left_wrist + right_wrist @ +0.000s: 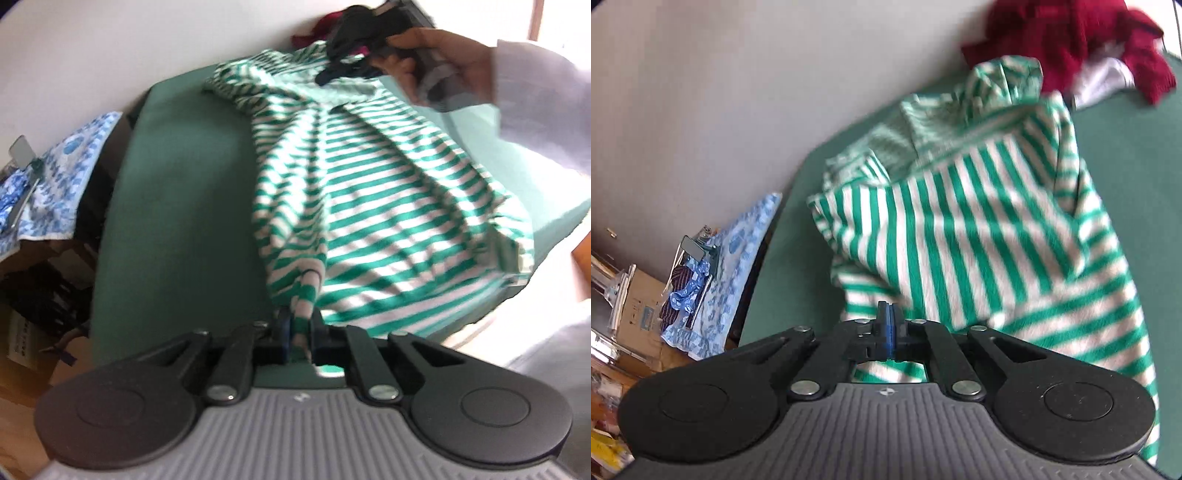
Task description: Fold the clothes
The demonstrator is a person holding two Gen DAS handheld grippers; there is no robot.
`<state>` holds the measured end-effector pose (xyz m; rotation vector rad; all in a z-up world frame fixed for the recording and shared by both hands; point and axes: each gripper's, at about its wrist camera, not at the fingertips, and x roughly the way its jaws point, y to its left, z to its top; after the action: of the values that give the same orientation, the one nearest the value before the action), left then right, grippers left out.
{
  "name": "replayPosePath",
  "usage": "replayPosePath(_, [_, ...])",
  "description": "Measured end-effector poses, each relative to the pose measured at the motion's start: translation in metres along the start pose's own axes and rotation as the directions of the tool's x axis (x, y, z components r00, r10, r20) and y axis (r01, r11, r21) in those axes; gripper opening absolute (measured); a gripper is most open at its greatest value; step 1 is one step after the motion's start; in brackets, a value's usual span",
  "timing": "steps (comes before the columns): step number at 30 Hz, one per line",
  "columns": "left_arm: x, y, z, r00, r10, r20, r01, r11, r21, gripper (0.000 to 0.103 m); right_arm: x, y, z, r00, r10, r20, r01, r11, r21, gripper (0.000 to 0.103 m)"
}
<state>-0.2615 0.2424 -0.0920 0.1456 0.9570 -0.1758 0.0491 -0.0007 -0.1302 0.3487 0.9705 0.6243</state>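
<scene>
Pinching striped shirt [369,206] sleeve end, left gripper [299,332] lifts it off green desk [177,206]; right gripper [891,325] fingers pressed together, apparently empty, over shirt body. Advice: draw sleeve taut, fold inward, avoid bunching.

Black claw [889,325], blue pads, ribbed grey housing; white sleeve [535,96].

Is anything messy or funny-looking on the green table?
Yes. The striped shirt lies crumpled and bunched on the green table, not flat; the left gripper pinches a twisted bit of it. At the table's far edge a dark red garment sits in a rumpled heap over something white.
</scene>
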Motion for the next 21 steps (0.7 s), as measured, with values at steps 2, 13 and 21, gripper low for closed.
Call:
replayPosePath(2, [0.001, -0.017, -0.004, 1.0, -0.019, -0.018, 0.02, 1.0, 0.016, 0.01, 0.002, -0.002, 0.004, 0.999, -0.012, -0.034, 0.01, 0.999, -0.035, 0.001])
replayPosePath(13, [0.013, -0.069, -0.007, 0.979, 0.19, -0.066, -0.19, 0.982, 0.013, 0.054, 0.028, -0.032, -0.001, 0.987, 0.06, -0.152, -0.049, 0.996, 0.075, 0.037])
replayPosePath(21, [0.057, -0.074, -0.001, 0.949, 0.279, -0.145, -0.286, 0.958, -0.03, 0.003, -0.009, -0.01, 0.014, 0.99, 0.142, -0.012, -0.142, 0.989, -0.052, 0.009])
